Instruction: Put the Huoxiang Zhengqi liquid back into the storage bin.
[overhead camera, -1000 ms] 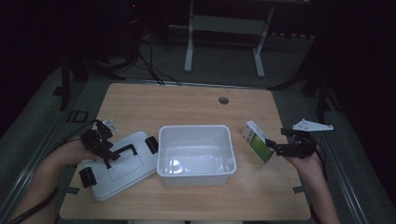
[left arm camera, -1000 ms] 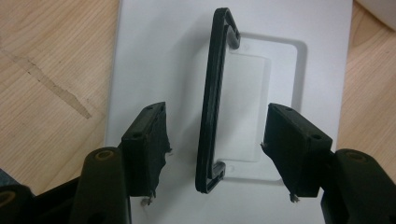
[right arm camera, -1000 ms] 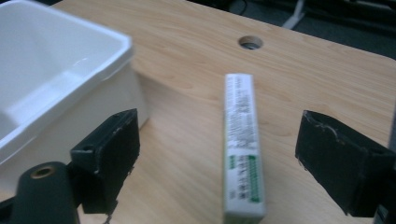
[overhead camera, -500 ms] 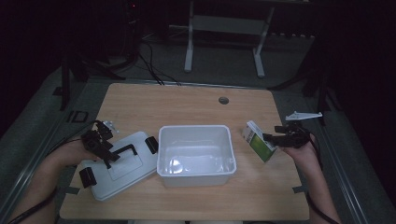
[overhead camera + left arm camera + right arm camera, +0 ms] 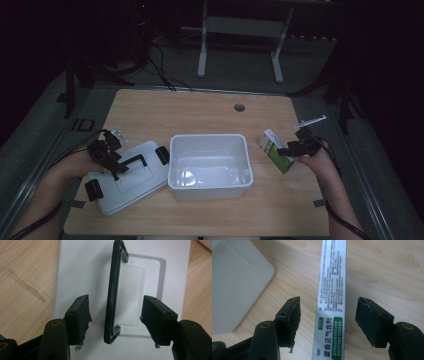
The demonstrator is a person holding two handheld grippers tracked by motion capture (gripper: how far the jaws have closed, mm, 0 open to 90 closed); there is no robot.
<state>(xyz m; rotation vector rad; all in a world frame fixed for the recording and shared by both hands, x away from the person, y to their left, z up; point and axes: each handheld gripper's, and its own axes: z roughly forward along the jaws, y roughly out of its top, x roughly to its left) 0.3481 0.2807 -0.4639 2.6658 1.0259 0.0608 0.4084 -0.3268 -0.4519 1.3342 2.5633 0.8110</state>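
- two grippers are at work over the wooden table (image 5: 210, 107), one at each end.
- far left, the left gripper (image 5: 111, 161) sits over the grey lid (image 5: 145, 180), which lies flat on the table just left of the tub.
- in the left gripper view its jaws stand apart on either side of the lid's black handle (image 5: 113, 292); the handle runs up between them, and a gap shows on both sides, so nothing is clenched.
- black clips (image 5: 162, 154) sit at the lid's two ends.
- in the middle stands the white tub (image 5: 209, 186), open at the top, touching or nearly touching the lid's right end.
- right of the tub, a little apart from it, the green and white box (image 5: 273, 148) stands on the table near the right edge.
- far right, the right gripper (image 5: 289, 149) reaches the box from the right; its jaws have just been closing, with the box between them.
- in the right gripper view the box's narrow printed side (image 5: 333, 290) runs up between the pads, still with a gap on each side, so it is not yet gripped.
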